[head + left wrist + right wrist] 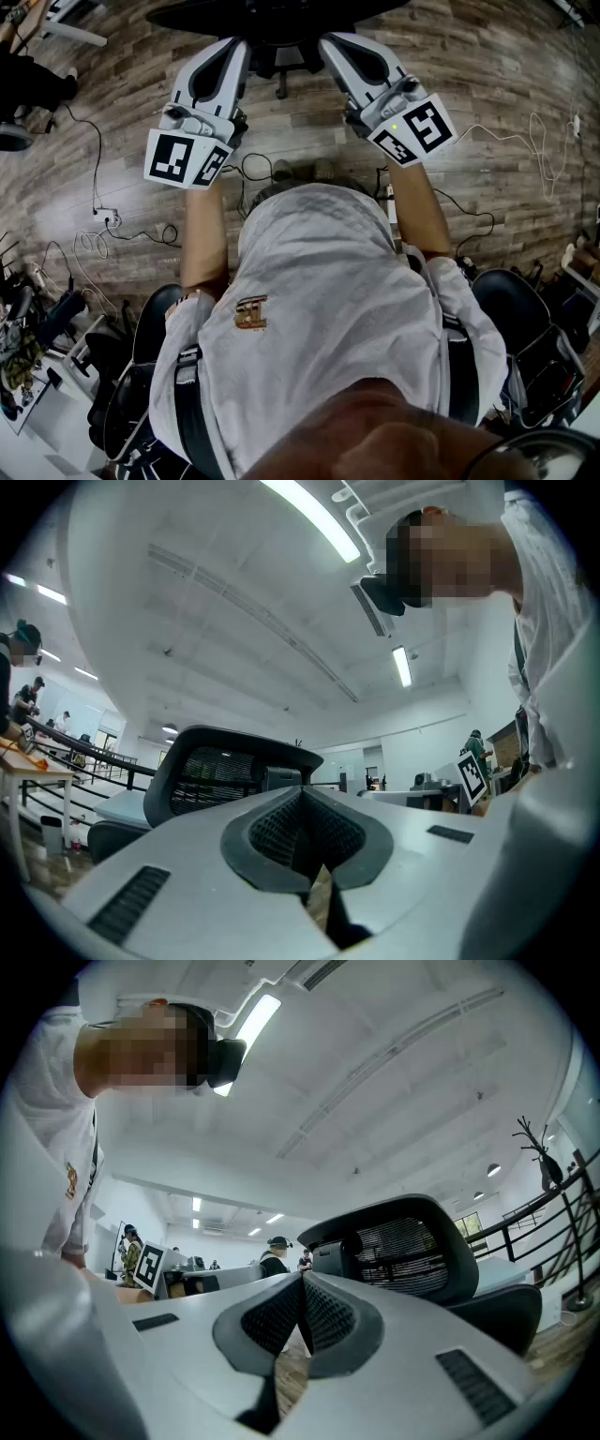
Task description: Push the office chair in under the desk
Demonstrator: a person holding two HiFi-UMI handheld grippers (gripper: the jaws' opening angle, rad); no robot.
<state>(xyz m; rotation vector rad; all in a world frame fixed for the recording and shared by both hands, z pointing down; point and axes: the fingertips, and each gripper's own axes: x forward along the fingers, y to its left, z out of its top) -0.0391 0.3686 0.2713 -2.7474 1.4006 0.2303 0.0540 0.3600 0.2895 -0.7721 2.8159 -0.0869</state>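
Observation:
The black office chair (272,21) stands at the top edge of the head view, its base (281,70) on the wood floor. Both grippers point at it from just short of its seat. My left gripper (234,44) is shut with nothing between its jaws, and so is my right gripper (334,44). In the left gripper view the shut tips (302,791) aim at the chair's mesh back (230,761). In the right gripper view the closed tips (302,1277) sit left of the same mesh back (412,1241). A pale flat surface (127,806) shows behind the chair; no desk is clearly seen.
Cables (94,202) and a power strip (105,217) trail over the wood floor on the left, and a white cable (525,141) on the right. Other black chairs stand behind me at the lower left (150,323) and lower right (511,300). People stand far off (272,1252).

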